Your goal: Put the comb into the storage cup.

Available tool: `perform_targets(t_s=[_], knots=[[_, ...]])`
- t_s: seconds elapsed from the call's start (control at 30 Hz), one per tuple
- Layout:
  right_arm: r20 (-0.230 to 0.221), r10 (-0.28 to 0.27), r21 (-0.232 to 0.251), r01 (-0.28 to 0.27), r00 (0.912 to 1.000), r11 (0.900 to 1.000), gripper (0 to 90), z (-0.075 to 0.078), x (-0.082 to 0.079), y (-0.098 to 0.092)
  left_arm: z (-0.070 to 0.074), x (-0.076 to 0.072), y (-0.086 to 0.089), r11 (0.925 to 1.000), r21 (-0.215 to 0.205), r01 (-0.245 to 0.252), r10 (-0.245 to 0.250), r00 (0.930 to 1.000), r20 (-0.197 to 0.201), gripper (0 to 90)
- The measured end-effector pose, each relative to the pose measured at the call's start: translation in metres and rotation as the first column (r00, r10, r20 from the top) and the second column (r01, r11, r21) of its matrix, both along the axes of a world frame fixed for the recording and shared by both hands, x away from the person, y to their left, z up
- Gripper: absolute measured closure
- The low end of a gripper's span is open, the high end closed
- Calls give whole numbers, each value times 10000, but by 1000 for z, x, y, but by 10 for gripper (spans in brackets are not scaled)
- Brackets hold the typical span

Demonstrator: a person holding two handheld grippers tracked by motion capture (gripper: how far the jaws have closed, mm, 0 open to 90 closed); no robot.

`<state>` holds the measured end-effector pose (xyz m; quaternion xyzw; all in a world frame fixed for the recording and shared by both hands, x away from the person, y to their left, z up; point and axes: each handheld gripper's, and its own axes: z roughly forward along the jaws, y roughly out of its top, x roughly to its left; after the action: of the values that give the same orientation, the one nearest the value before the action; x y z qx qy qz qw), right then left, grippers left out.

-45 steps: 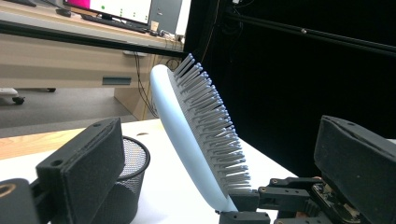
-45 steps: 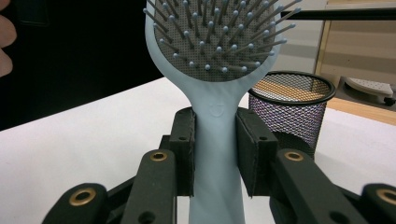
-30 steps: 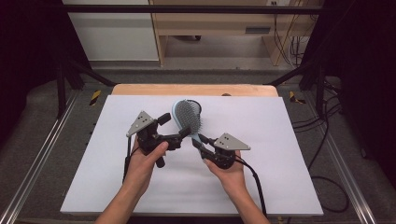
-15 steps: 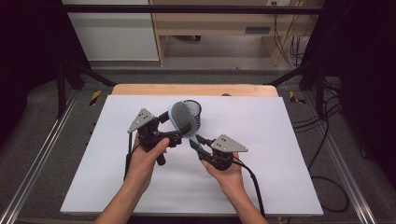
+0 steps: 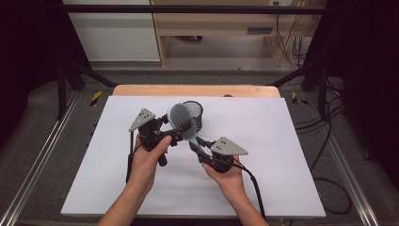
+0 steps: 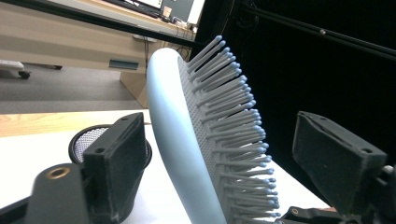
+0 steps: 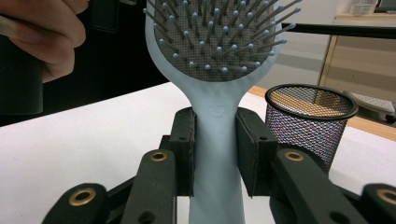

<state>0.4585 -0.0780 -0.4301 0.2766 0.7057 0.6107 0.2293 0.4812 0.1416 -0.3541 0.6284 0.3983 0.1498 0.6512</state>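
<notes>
Centre frame: right claw (image 7: 215, 154) pinches the handle of the pale-blue hairbrush (image 5: 181, 120), held above the white surface (image 5: 282, 155) before the mesh cup (image 5: 196, 113). Left claw (image 6: 224, 168), jaws just closing, straddles the head untouched; centre pads before squeezing.

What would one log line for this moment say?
right gripper: shut on brush handle | left gripper: jaws just closing around brush head, not yet pressing | cup: upright on table

mesh cup (image 5: 194, 114) upright | white mat (image 5: 282, 155) | wooden table edge (image 5: 141, 90)
</notes>
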Motion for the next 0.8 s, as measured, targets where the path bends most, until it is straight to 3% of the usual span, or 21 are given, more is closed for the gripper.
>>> perform_targets(t_s=[0.5, 0.8], knots=[[69, -44, -50, 44, 10000, 10000, 695, 0, -2, 2, 0, -1, -2, 9998, -124, -179, 175, 9994, -288, 352], [104, -72, -172, 74, 9999, 9998, 695, -1, -2, 3, -1, -1, -2, 9995, -243, -189, 178, 9989, -424, 391]])
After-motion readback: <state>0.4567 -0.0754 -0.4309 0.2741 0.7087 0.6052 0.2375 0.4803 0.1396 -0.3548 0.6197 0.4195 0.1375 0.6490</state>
